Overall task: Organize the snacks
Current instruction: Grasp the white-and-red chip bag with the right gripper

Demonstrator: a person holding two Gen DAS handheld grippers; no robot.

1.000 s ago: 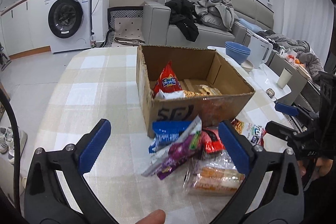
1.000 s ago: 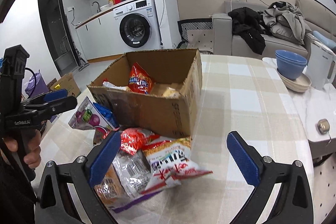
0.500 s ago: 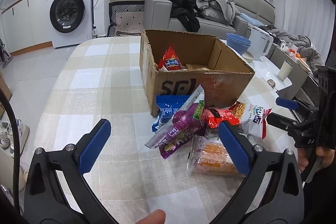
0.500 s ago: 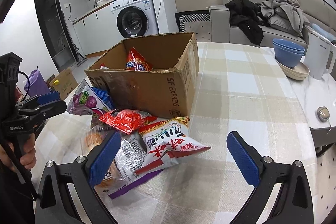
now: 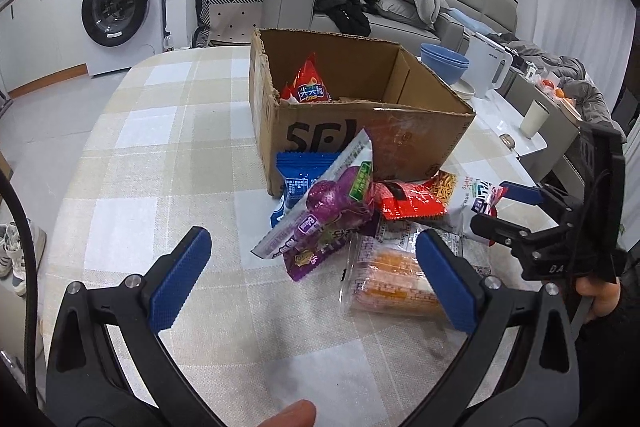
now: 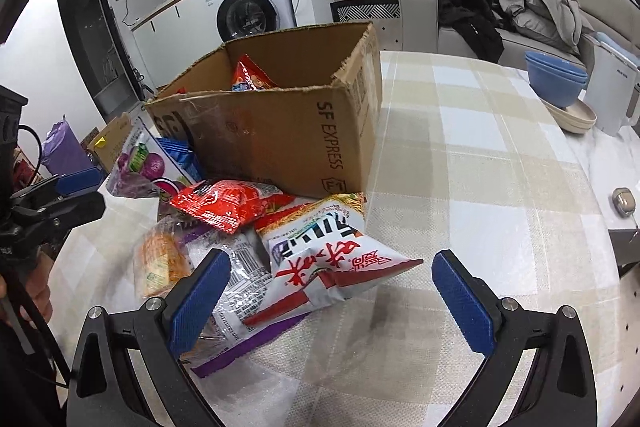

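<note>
Crinkly foil snack packets point(image 6: 280, 247) overlap at frame centre; both wide-open, empty grippers, left gripper point(image 5: 316, 279) and right gripper point(image 6: 330, 299), risk dragging neighbours.

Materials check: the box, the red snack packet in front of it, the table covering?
Box: plain brown corrugated cardboard, matte, with ragged torn top edges.
Red snack packet: glossy plastic film, likely foil-lined; it crinkles and glints.
Table covering: looks like woven checked cloth with a fine textured weave, possibly textured vinyl.
</note>
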